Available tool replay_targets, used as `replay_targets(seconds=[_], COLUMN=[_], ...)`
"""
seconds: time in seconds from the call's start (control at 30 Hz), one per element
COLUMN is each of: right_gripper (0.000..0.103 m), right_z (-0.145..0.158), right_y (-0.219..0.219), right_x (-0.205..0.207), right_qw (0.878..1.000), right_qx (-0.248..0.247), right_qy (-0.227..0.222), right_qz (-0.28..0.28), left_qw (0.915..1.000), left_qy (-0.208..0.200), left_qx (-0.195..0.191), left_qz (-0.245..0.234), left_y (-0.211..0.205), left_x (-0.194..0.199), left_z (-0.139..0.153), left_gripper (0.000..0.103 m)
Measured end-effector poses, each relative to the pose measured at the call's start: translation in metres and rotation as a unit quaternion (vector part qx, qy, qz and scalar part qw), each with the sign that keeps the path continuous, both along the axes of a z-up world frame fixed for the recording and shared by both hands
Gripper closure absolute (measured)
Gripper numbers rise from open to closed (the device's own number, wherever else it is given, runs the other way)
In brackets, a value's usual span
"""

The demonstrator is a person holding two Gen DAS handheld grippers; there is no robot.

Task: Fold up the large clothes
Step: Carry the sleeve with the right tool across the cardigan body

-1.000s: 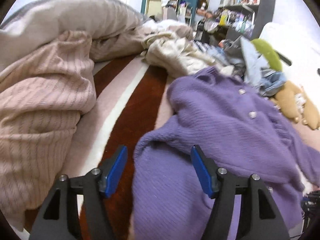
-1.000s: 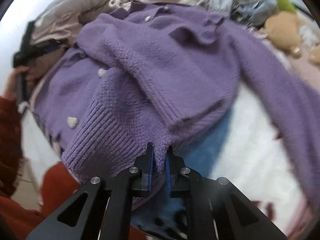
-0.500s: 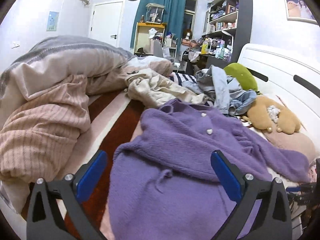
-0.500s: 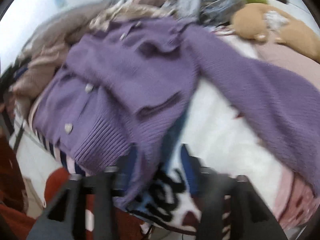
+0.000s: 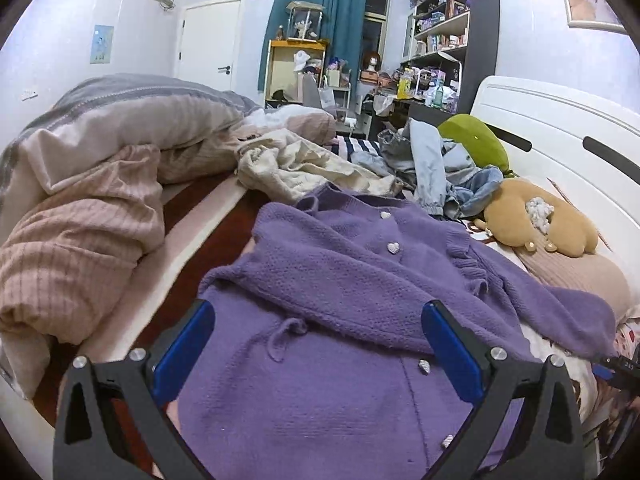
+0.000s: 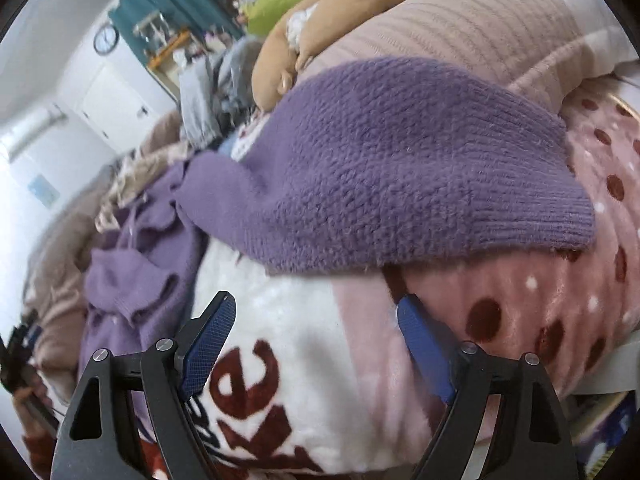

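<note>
A purple knit cardigan [image 5: 340, 300] with heart buttons lies face up on the bed, one sleeve folded across its front. My left gripper [image 5: 318, 334] is open and empty, held just above the cardigan's lower front. In the right wrist view the other sleeve [image 6: 400, 160] stretches out to the right, its ribbed cuff lying on a pink dotted blanket [image 6: 560, 300]. My right gripper [image 6: 316, 332] is open and empty, just below that sleeve over the blanket.
A pink ribbed duvet [image 5: 80, 240] is heaped at the left. A cream garment [image 5: 304, 172], denim clothes [image 5: 440, 172], a green cushion [image 5: 476, 144] and a tan plush toy [image 5: 536, 224] lie beyond the cardigan. The white headboard [image 5: 560, 140] is at the right.
My right gripper let go of the cardigan's hem, opened and swung right to the outstretched sleeve. My left gripper opened wider and pulled back and up from the cardigan.
</note>
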State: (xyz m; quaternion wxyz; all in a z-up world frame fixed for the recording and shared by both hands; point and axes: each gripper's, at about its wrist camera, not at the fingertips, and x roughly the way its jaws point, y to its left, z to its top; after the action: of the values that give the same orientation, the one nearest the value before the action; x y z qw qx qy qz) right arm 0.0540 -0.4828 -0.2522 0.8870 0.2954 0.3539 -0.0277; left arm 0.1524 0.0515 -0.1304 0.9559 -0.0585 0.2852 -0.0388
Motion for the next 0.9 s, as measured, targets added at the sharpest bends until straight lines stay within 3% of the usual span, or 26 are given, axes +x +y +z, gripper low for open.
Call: replay_targets(seconds=[0.13,0.2,0.37,0.5,0.67,0.9], right_gripper=[0.027,0.046,0.065,0.097,0.1,0.101], right_z=[0.003,0.009,0.021,0.027,0.057,0.104], right_y=[-0.014,-0.013,-0.013,-0.015,0.008,0.06], right_x=[0.007,0.004,-0.003,0.01,0.014,0.052], right_qw=[0.999,0.998,0.994,0.992,0.983,0.971], right_qx=[0.005,-0.02,-0.057,-0.087,-0.149,-0.174], right_qy=[-0.023,-0.035,-0.077,-0.066,-0.102,-0.152], right_qz=[-0.035,-0.047,-0.059,-0.061,-0.034,0.063], left_qw=[1.0,1.0,0.9999,0.9997,0.9998,0.9994], left_qy=[-0.004,-0.005,-0.004,-0.005,-0.007,-0.01], left_qx=[-0.003,-0.007,-0.011,-0.021,-0.017,-0.029], left_qz=[-0.005,0.001,0.008,0.008,0.012,0.017], left_y=[-0.006,-0.005,0.0,0.004,0.009,0.022], left_x=[-0.003,-0.004,-0.004,-0.003,-0.006,-0.009], left_z=[0.004,0.006,0.008,0.01,0.01,0.008], left_gripper=[0.001,0.001,0.001,0.001,0.001,0.001])
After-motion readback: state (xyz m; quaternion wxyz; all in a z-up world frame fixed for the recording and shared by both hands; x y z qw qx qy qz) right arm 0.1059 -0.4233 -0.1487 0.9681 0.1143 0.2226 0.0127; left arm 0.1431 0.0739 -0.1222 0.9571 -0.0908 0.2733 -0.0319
